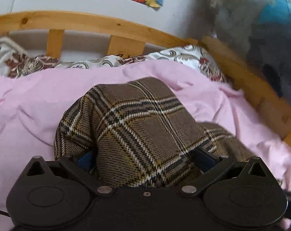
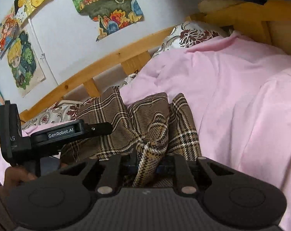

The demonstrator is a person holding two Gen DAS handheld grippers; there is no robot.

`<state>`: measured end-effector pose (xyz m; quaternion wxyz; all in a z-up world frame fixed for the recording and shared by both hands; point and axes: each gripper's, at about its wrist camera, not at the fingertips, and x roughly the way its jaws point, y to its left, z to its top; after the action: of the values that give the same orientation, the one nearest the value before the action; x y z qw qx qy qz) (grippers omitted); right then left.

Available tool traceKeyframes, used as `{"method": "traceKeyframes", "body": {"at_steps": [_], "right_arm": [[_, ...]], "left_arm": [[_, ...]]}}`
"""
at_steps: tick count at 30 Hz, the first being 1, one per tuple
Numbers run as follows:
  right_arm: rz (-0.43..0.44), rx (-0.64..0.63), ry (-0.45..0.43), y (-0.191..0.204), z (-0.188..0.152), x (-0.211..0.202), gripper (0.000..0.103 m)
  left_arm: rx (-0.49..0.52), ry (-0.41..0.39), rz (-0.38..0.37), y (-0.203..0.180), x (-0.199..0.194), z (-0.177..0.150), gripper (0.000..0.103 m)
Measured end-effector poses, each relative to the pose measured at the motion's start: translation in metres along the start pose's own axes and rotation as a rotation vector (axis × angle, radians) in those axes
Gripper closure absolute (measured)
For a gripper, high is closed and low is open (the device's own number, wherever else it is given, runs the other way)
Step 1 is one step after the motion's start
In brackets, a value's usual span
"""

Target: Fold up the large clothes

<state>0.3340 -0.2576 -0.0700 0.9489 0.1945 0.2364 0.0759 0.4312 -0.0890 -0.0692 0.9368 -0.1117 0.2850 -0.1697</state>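
Plaid garment (image 2: 145, 123): brown check, bunched on pink sheet (image 2: 232, 96) of wooden bed (image 1: 126, 27). Right claw (image 2: 145, 165) pinching a fold; left claw (image 1: 145, 159) spread w/ fabric draped between fingers, grip unclear.

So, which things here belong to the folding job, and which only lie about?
Belong to the job:
- plaid garment
- right gripper, shut on a fold of it
- left gripper, with the cloth between its jaws

Only lying about:
- pink sheet
- floral pillow
- wooden bed frame
- drawings on the wall

Wooden bed (image 1: 99, 22); pink sheet (image 1: 29, 104); plaid garment (image 1: 137, 119) atop.
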Motion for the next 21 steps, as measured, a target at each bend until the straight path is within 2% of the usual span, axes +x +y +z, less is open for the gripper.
{"method": "traceKeyframes", "body": {"at_steps": [2, 4, 7, 9, 12, 14, 15, 18, 20, 21], "right_arm": [[-0.001, -0.016, 0.002, 0.004, 0.004, -0.001, 0.076], [-0.007, -0.014, 0.007, 0.0, 0.009, -0.004, 0.051], [-0.02, -0.027, -0.027, -0.001, 0.024, -0.017, 0.035], [-0.053, -0.069, -0.069, 0.006, 0.038, -0.023, 0.026], [-0.045, -0.156, -0.084, 0.019, 0.06, -0.018, 0.024], [0.015, -0.218, -0.002, 0.03, 0.071, 0.0, 0.03], [0.044, -0.248, 0.05, 0.038, 0.074, 0.012, 0.04], [0.08, -0.335, 0.161, 0.058, 0.072, 0.042, 0.05], [0.062, -0.378, 0.214, 0.065, 0.066, 0.057, 0.076], [0.063, -0.384, 0.228, 0.066, 0.063, 0.06, 0.1]], "left_arm": [[-0.093, -0.01, -0.023, 0.013, -0.007, 0.006, 0.001], [-0.182, -0.02, -0.031, 0.025, -0.017, 0.011, 0.001], [-0.257, -0.038, -0.049, 0.036, -0.033, 0.018, 0.001], [-0.276, -0.063, -0.047, 0.039, -0.047, 0.021, 0.001], [-0.263, -0.075, 0.024, 0.04, -0.06, 0.025, 0.001], [-0.224, -0.043, 0.124, 0.039, -0.063, 0.026, 0.001], [-0.204, -0.029, 0.154, 0.039, -0.063, 0.026, 0.001], [-0.183, -0.012, 0.18, 0.045, -0.069, 0.024, 0.001], [-0.193, 0.002, 0.182, 0.049, -0.071, 0.022, 0.001], [-0.197, 0.01, 0.18, 0.05, -0.071, 0.02, 0.001]]}}
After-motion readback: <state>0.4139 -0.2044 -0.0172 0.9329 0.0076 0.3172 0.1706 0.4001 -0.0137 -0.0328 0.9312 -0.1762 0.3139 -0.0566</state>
